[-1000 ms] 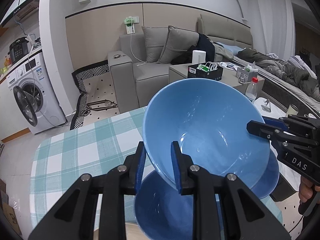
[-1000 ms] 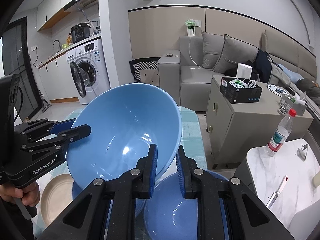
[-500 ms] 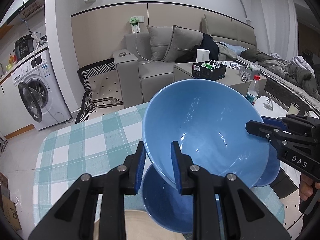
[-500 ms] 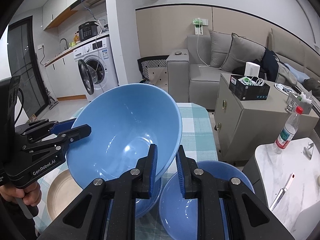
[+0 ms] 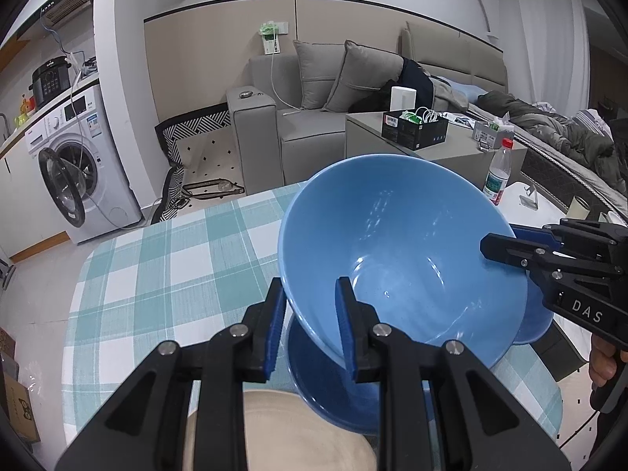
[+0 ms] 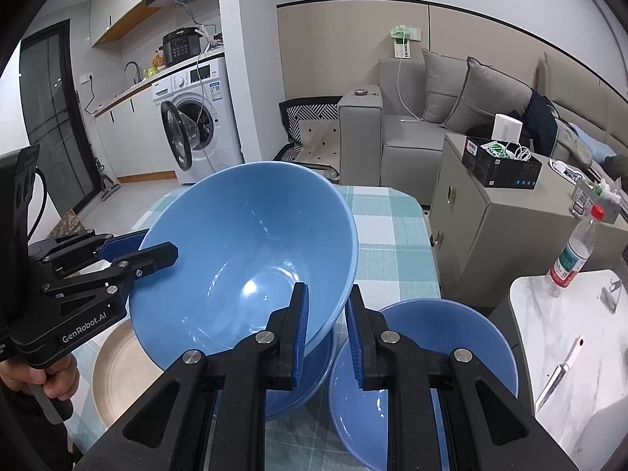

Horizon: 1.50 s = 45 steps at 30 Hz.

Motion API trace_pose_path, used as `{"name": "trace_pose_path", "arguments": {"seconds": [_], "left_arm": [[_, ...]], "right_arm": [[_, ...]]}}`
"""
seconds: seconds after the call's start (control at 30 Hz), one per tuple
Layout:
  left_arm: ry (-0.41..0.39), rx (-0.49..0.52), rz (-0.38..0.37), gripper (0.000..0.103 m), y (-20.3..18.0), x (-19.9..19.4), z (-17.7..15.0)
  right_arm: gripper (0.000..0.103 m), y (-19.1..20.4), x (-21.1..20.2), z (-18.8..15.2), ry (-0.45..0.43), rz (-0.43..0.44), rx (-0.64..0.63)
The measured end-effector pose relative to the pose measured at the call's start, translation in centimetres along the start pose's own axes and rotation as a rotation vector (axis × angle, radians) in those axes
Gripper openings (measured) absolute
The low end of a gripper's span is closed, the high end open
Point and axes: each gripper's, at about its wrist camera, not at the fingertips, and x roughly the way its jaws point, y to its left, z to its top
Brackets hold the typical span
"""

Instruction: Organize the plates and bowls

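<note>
Both grippers hold one large blue bowl point(image 5: 400, 251) by opposite rims, above the checked table. My left gripper point(image 5: 310, 325) is shut on its near rim; it shows at the left of the right wrist view point(image 6: 137, 253). My right gripper point(image 6: 325, 325) is shut on the other rim; it shows at the right of the left wrist view point(image 5: 506, 245). The held bowl point(image 6: 243, 251) hangs over a second blue bowl point(image 6: 302, 384) on the table. A third blue bowl point(image 6: 424, 369) sits to its right. A beige plate point(image 6: 117, 373) lies at the left.
The checked tablecloth point(image 5: 165, 274) covers the table. A white side table point(image 6: 581, 337) with a water bottle point(image 6: 573, 251) and a knife point(image 6: 561, 373) stands right. A sofa point(image 5: 306, 117) and washing machine point(image 5: 78, 165) stand behind.
Both grippers have lifted the held bowl and drawn it back, so more of the table, the lower bowls and the beige plate show beneath it.
</note>
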Motion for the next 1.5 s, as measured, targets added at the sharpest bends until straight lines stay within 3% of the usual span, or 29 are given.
{"name": "trace_pose_path", "arguments": {"seconds": [1.0, 1.5], "left_arm": [[0.076, -0.012, 0.015, 0.024, 0.6, 1.2, -3.2], [0.105, -0.001, 0.027, 0.024, 0.5, 2.0, -4.0]], "right_arm": [[0.021, 2.2, 2.9, -2.5, 0.104, -0.012, -0.062], [0.021, 3.2, 4.2, -3.5, 0.144, -0.062, -0.111]]}}
